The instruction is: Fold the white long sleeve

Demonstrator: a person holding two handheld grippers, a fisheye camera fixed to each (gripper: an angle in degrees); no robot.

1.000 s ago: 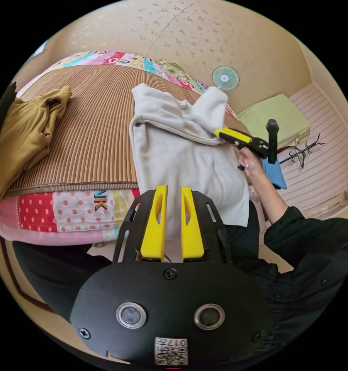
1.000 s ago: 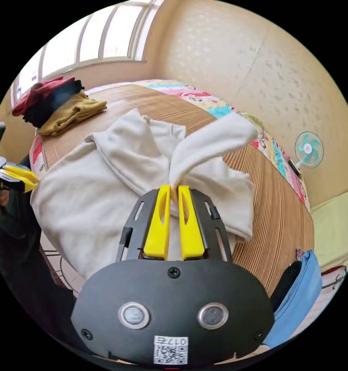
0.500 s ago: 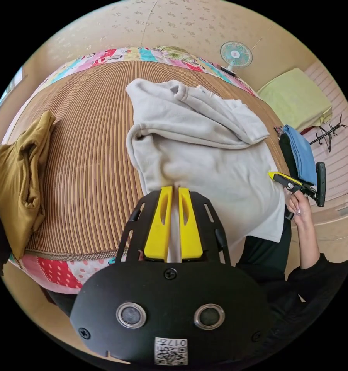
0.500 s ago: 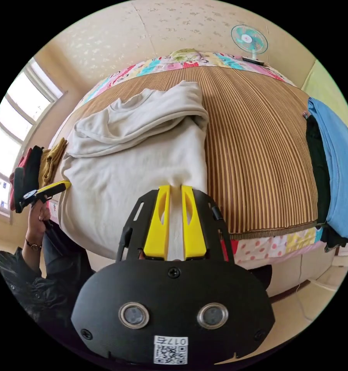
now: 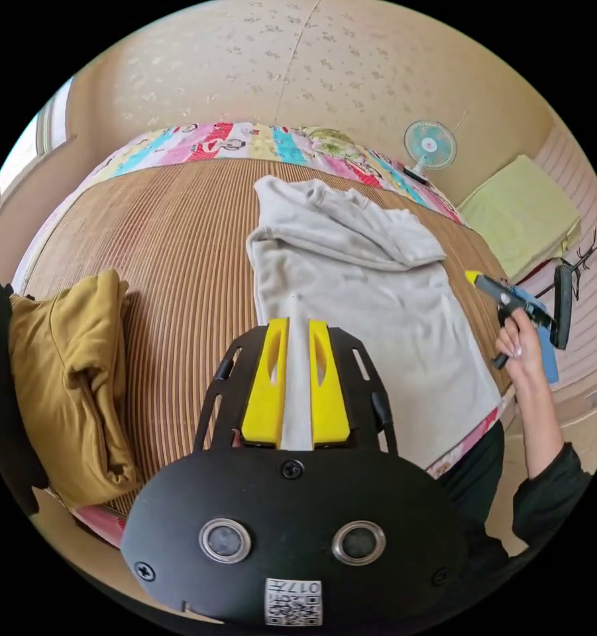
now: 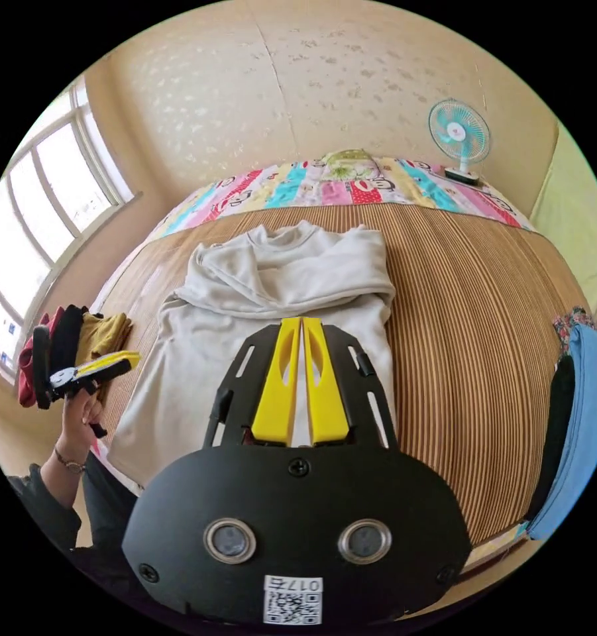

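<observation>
the white long sleeve [image 6: 278,311] lay flat on the striped mat [image 6: 484,344], sleeves already folded across the chest. our left gripper [image 5: 297,324] and right gripper [image 6: 301,323] hovered over it, jaws nearly closed, gripping nothing. next, we judged, came seizing the hem and folding it upward.

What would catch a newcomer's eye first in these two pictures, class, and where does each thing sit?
The white long sleeve lies spread on the striped brown mat covering the bed, its sleeves folded across the chest. The left gripper and right gripper hang above it, yellow jaws nearly together with nothing between them. A mustard garment sits bundled at the mat's edge, and a small teal fan stands by the wall.
</observation>
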